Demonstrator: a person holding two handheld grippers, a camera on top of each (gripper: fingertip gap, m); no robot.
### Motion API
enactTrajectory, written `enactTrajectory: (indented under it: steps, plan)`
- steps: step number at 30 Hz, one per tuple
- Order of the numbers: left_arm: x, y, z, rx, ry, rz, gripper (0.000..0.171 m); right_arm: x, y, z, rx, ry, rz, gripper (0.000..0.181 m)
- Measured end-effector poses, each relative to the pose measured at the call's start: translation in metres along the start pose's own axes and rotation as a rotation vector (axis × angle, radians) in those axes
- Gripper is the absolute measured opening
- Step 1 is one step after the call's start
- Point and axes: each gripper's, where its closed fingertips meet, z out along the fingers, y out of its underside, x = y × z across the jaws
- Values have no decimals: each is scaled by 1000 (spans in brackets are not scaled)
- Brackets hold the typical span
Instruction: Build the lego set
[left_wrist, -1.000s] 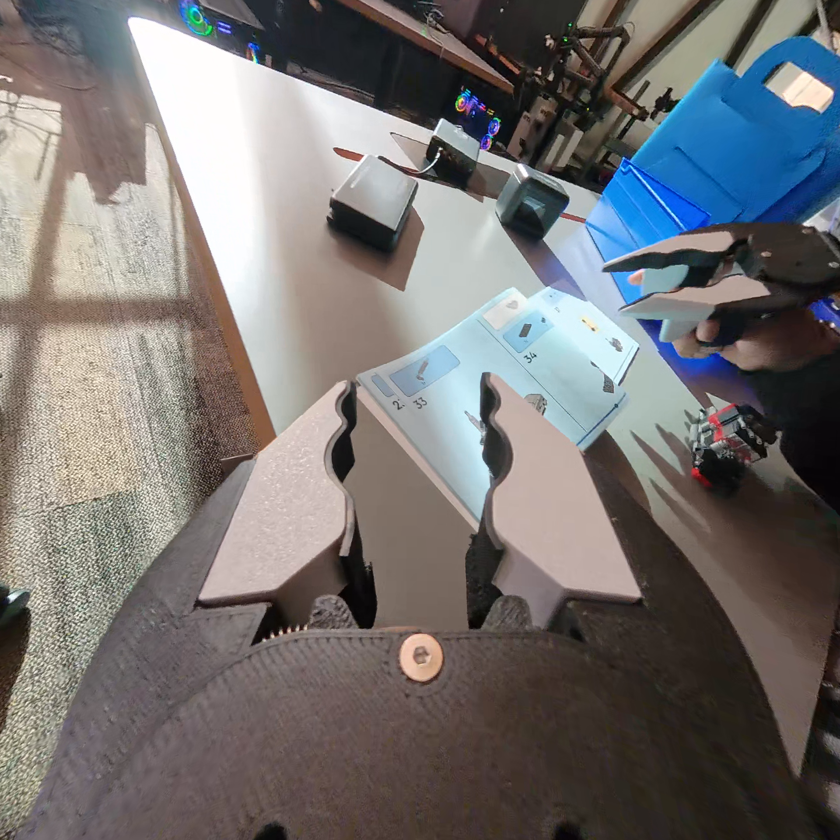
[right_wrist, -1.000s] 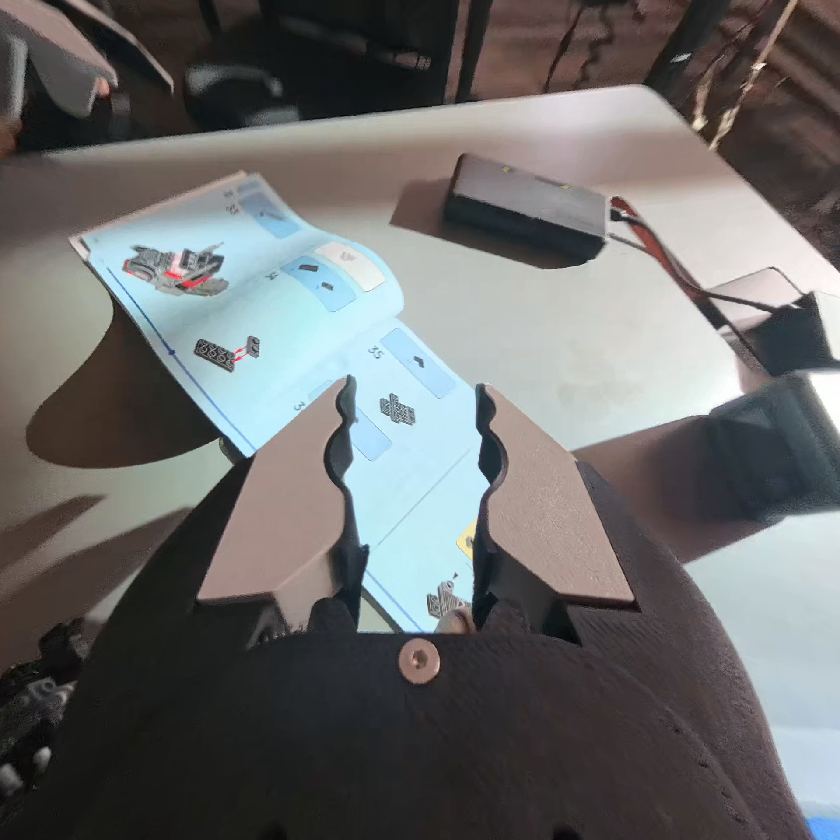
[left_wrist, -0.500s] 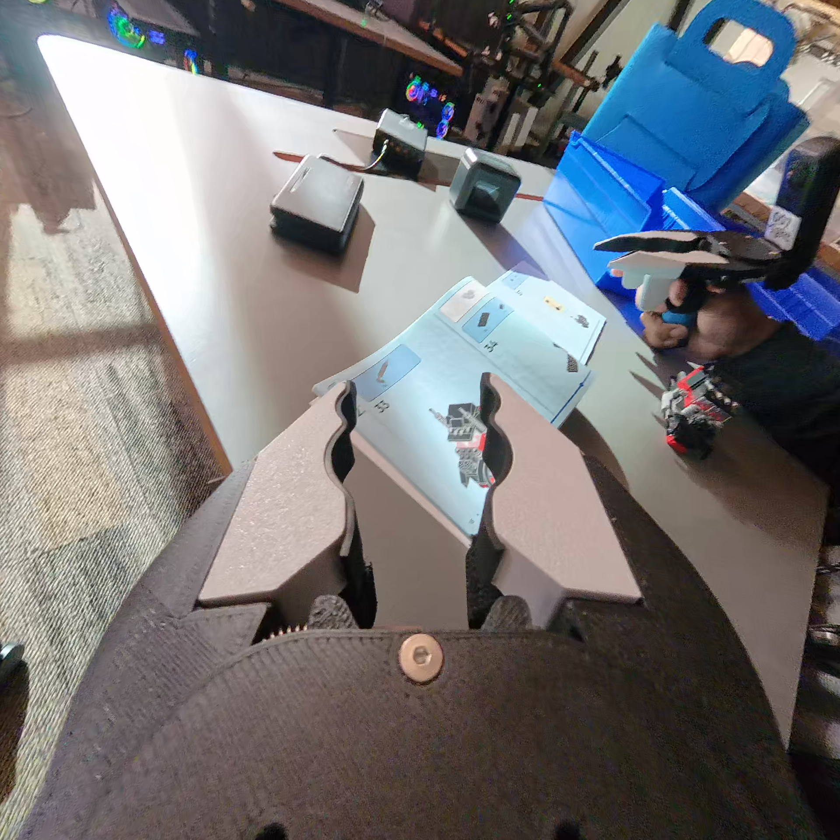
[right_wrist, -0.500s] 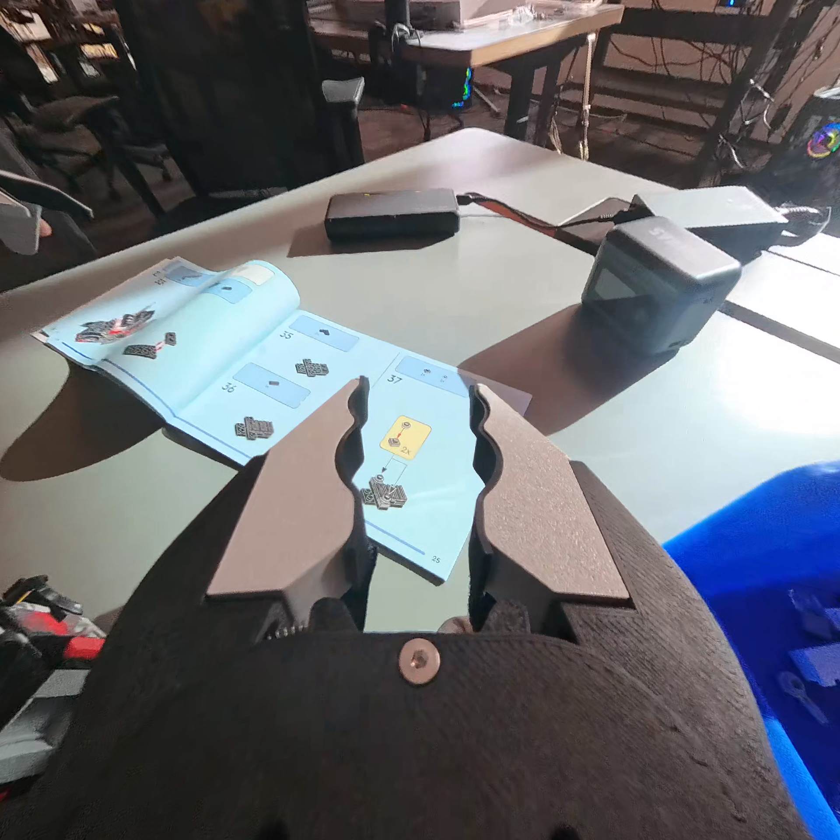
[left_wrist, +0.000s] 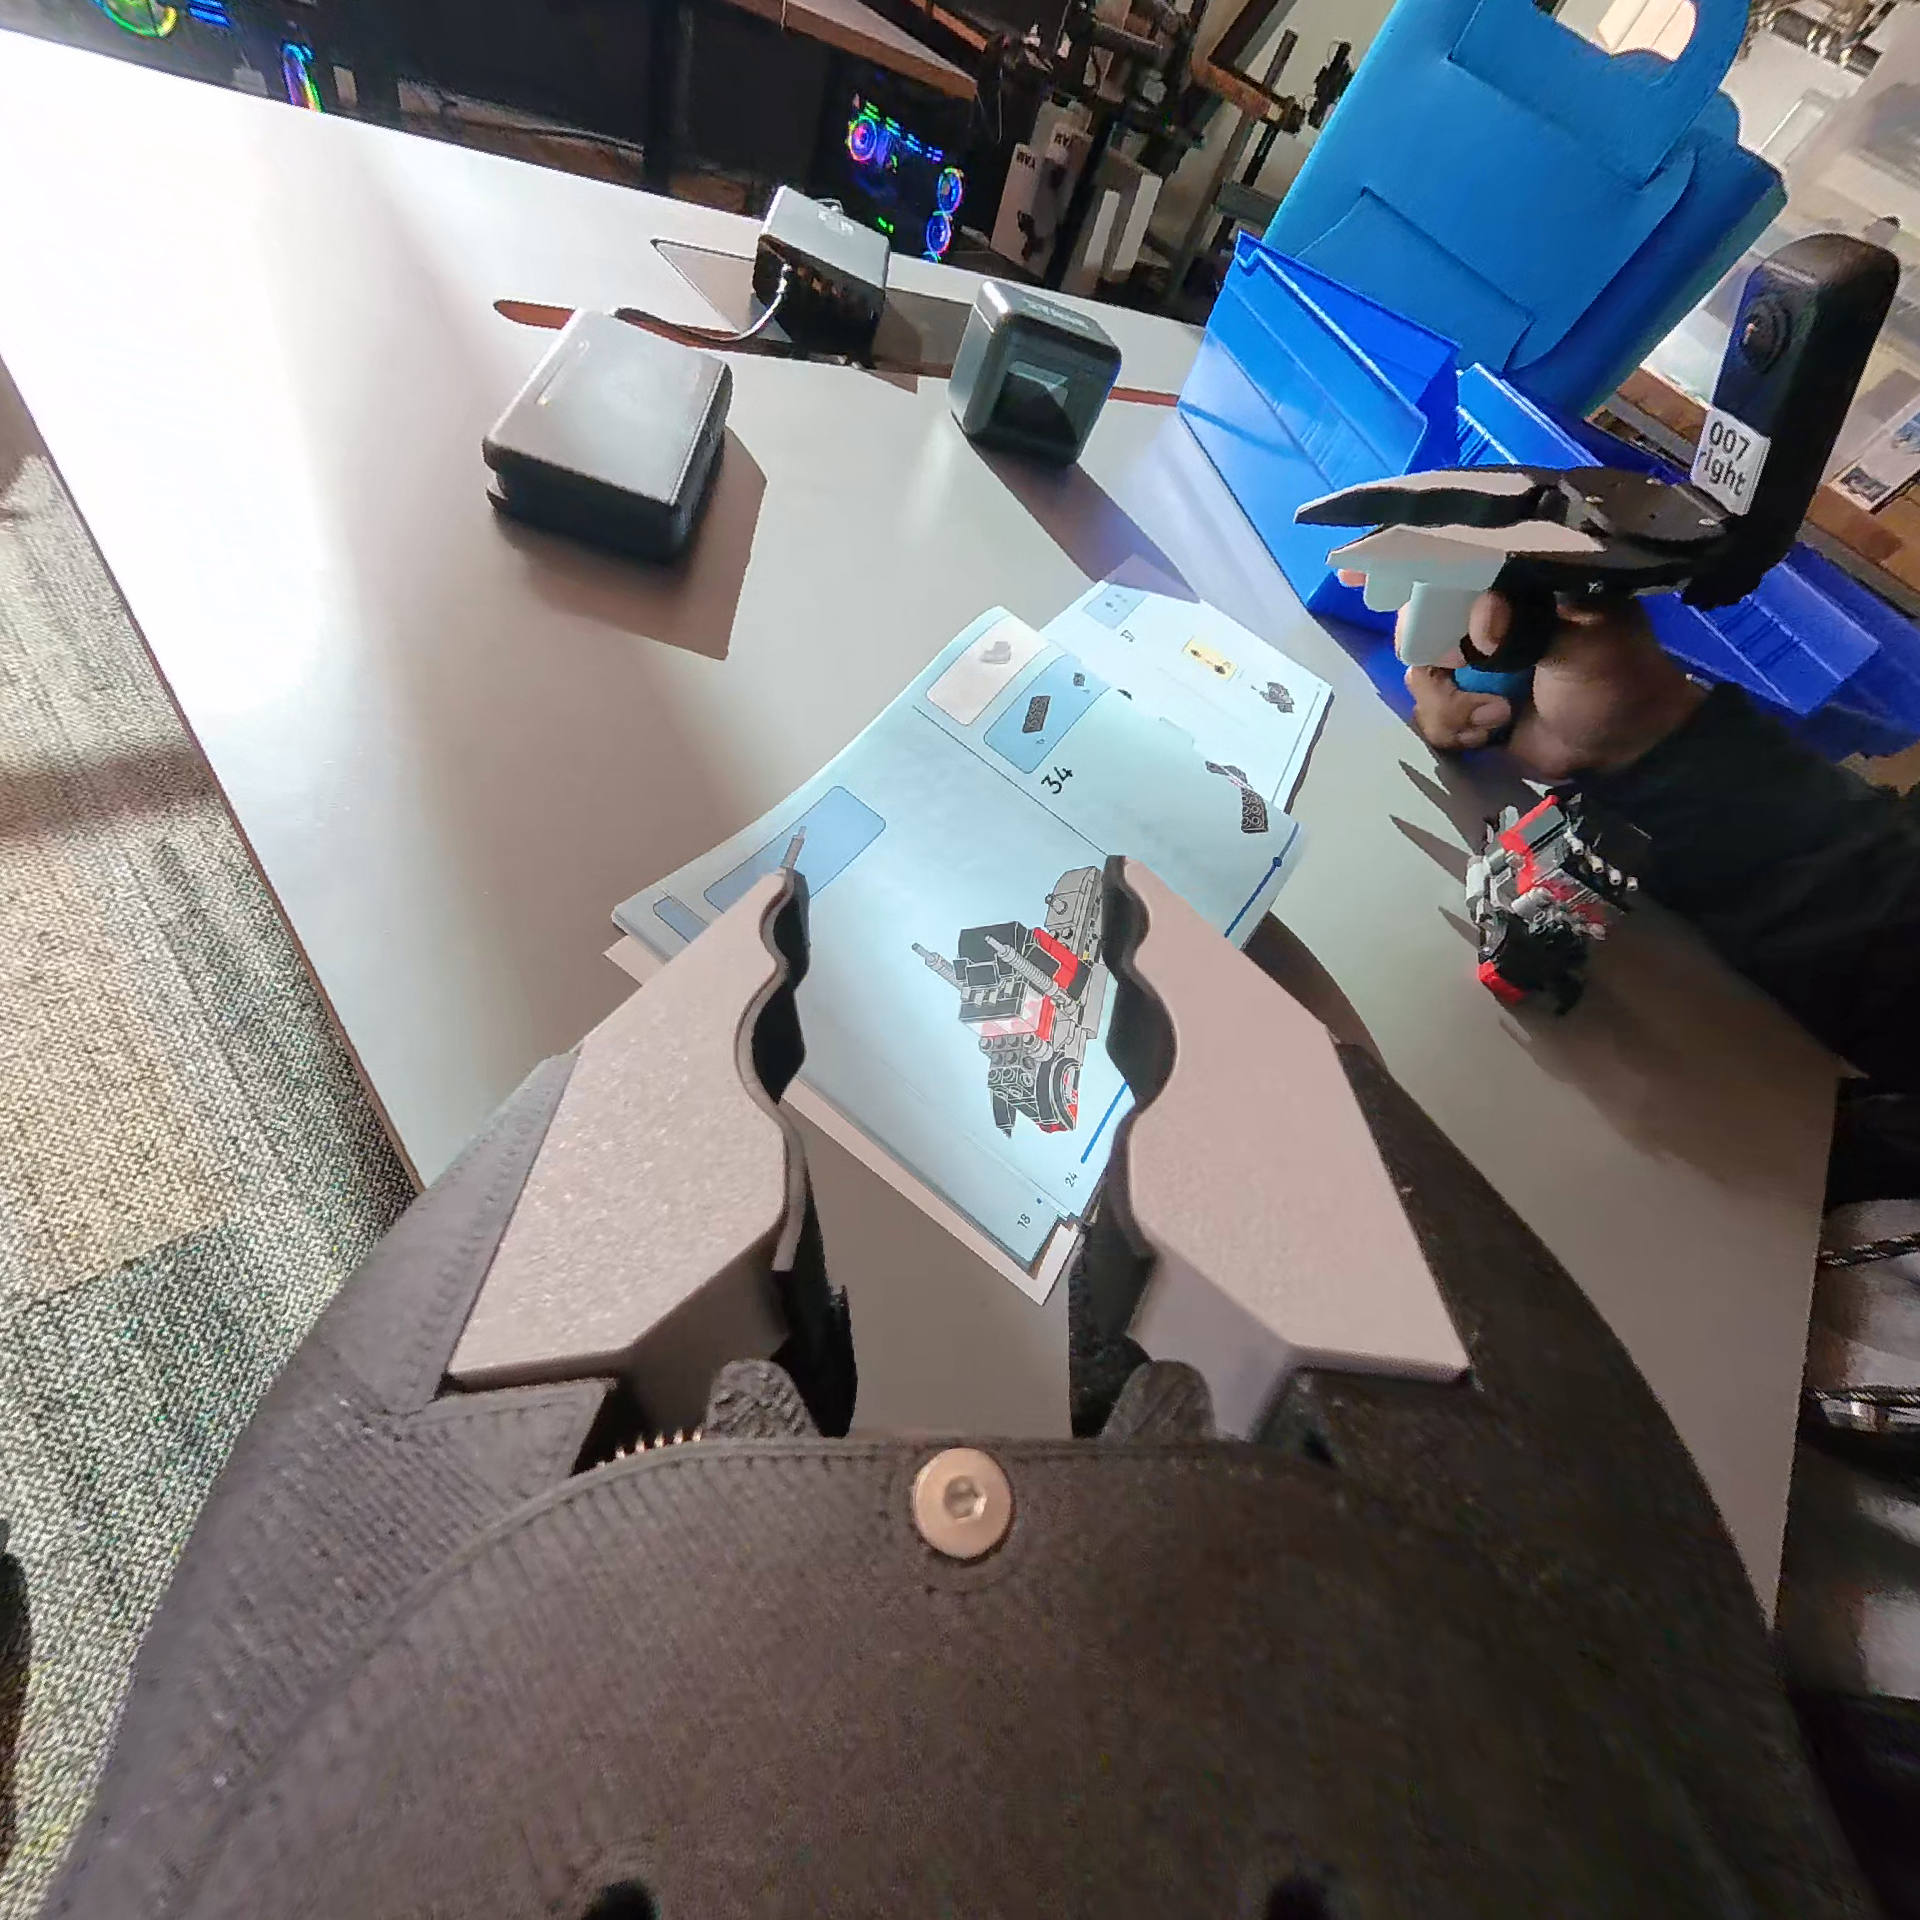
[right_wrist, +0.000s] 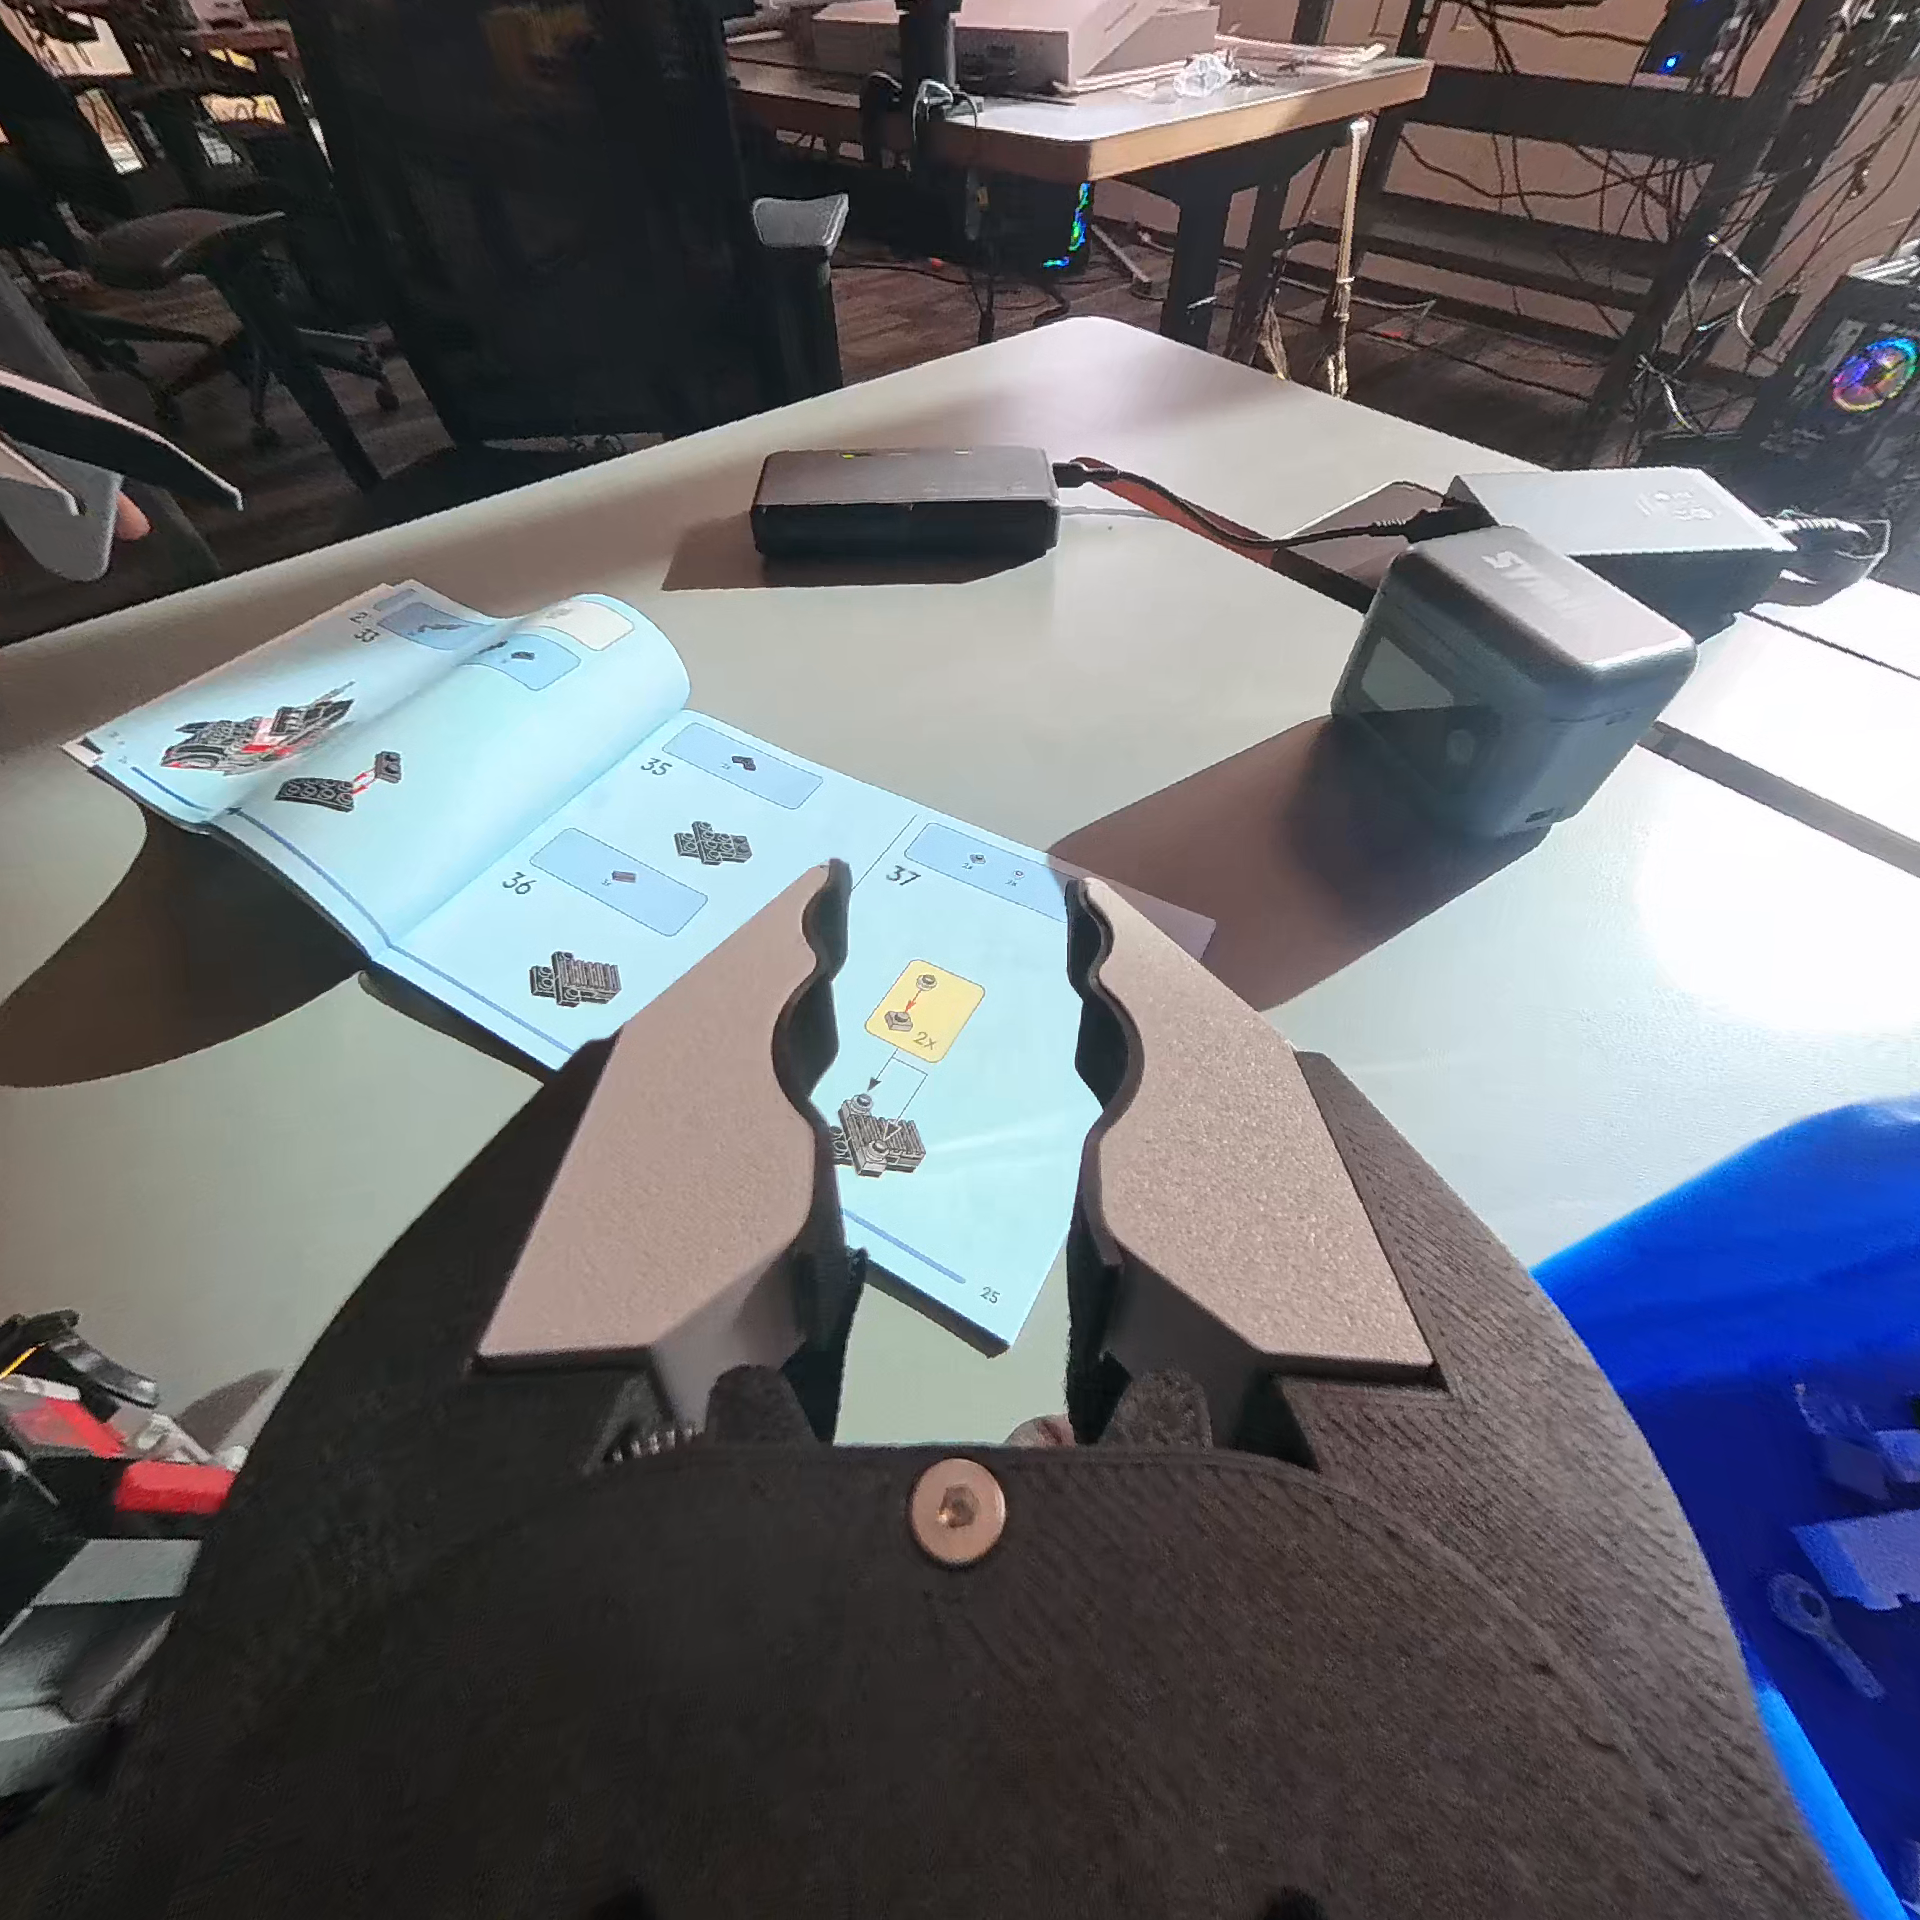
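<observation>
A light-blue instruction booklet (left_wrist: 997, 852) lies open on the grey table (left_wrist: 416, 582); it also shows in the right wrist view (right_wrist: 582, 831). A partly built red, black and grey lego model (left_wrist: 1538, 899) stands right of the booklet, and its edge shows at the lower left of the right wrist view (right_wrist: 73, 1455). My left gripper (left_wrist: 951, 883) is open and empty above the booklet's near page. My right gripper (right_wrist: 956, 888) is open and empty above the booklet's far page. It also shows in the left wrist view (left_wrist: 1340, 530), held in a hand above the model.
A flat black box (left_wrist: 608, 431), a small grey cube device (left_wrist: 1034, 369) and a grey adapter (right_wrist: 1621, 525) with cables sit at the table's far side. Blue parts bins (left_wrist: 1455, 312) stand on the right, with loose pieces in one (right_wrist: 1829, 1538). Carpet floor (left_wrist: 135, 1039) lies left of the table edge. Some 30 cm of space lies between my two pairs of fingers.
Both grippers have swung and pulled back, staying open. The left now looks over the booklet's near page; the right view has turned from the booklet's middle toward its last page and the blue bin.
</observation>
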Motion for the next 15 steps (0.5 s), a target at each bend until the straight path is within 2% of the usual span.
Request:
enactTrajectory:
  steps: [15]
  plan:
    - [-2,5,3,-34,1,-26,58,0,5,5,-42,6,-14,47]
